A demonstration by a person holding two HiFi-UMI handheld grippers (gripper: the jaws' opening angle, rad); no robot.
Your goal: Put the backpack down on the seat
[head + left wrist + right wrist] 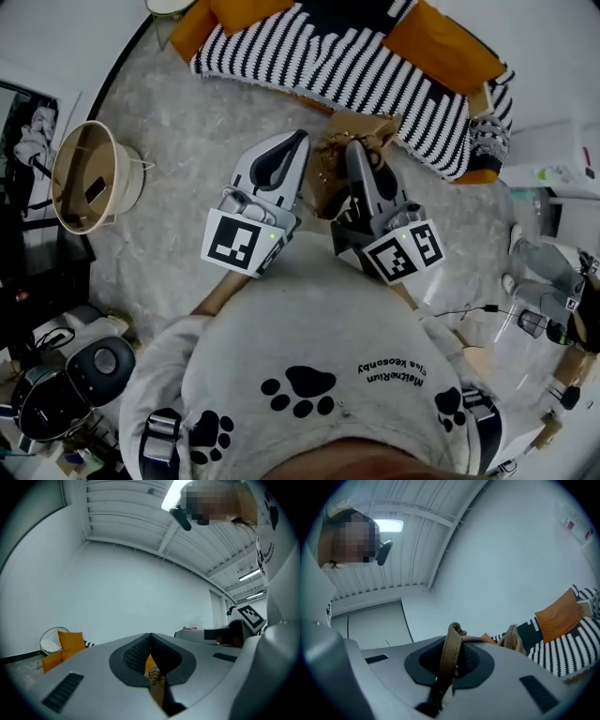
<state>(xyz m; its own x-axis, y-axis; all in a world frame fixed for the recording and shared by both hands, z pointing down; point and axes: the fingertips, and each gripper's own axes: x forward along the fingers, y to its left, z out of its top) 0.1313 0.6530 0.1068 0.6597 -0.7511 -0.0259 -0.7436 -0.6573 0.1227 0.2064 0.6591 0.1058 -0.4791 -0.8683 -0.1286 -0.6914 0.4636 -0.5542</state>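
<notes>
Head view first: both grippers are held out level in front of a grey paw-print sweatshirt [309,347], and the tan leather backpack [328,178] hangs between them. The left gripper [298,139] is on its left side and the right gripper [356,148] on its right. The backpack is over the grey carpet [178,159], right at the front edge of the black-and-white striped sofa [328,52] with orange cushions [441,37]. It is not on the seat yet. A round beige bucket-shaped container [89,173] lies tilted well off to the left.

Left gripper view: the jaws are closed together, their dark ribbed pads meeting at the tips. A knotted tan piece of the backpack's trim [155,674] is pinched low in the gap (a sliver of orange shows just above it). A wire chair [49,639] stands far off by the white wall.

Right gripper view: the jaws are clamped on a flat tan leather strap [449,658], which runs up between the pads and curls over above them. A second tan loop [513,641] rises just to the right, with the striped sofa beyond it.
</notes>
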